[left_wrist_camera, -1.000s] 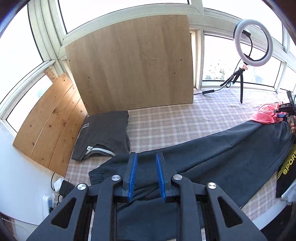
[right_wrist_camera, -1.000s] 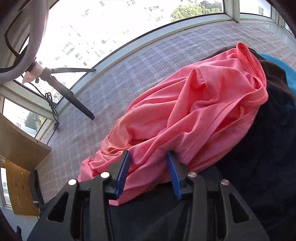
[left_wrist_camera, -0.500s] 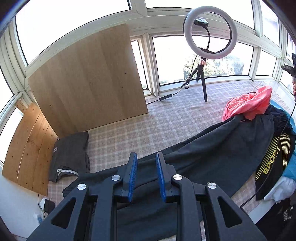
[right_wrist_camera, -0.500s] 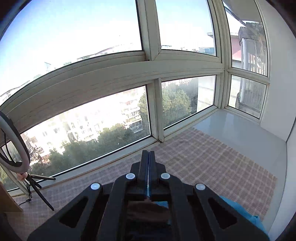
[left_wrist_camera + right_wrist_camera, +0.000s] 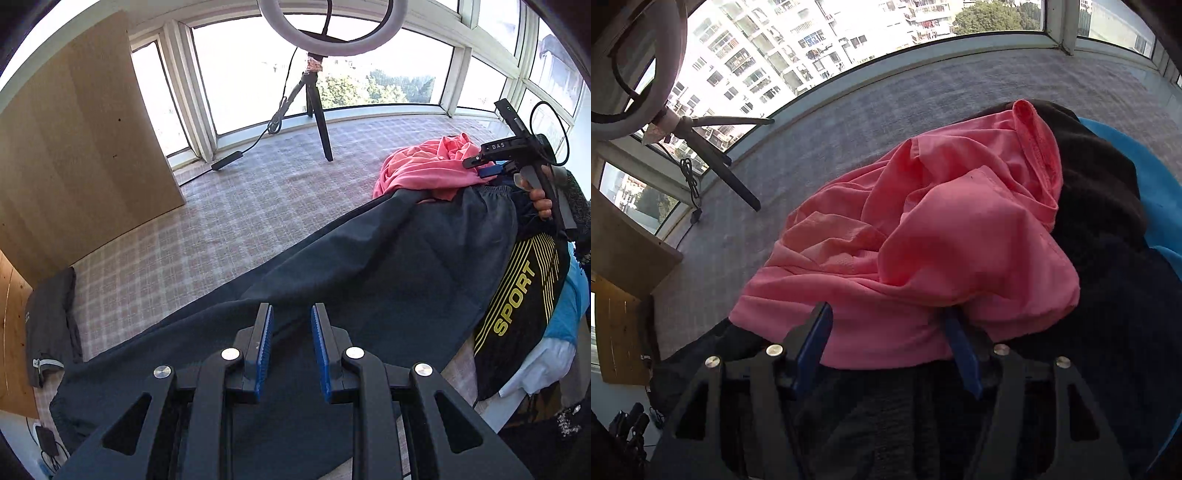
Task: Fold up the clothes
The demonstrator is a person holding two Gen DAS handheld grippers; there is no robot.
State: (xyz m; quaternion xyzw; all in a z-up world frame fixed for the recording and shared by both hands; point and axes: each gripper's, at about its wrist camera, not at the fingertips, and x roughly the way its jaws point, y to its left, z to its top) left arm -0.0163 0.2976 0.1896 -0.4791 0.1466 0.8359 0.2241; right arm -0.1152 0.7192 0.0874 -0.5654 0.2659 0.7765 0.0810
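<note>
Hovering left tool over dark trousers, jaws apart

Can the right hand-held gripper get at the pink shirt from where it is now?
Probably yes. The right hand-held gripper is open with the pink shirt bunched just ahead, its lower edge between the jaws; nothing lies over it.

Black tongs, blue ribbed pads, silver screws
</note>
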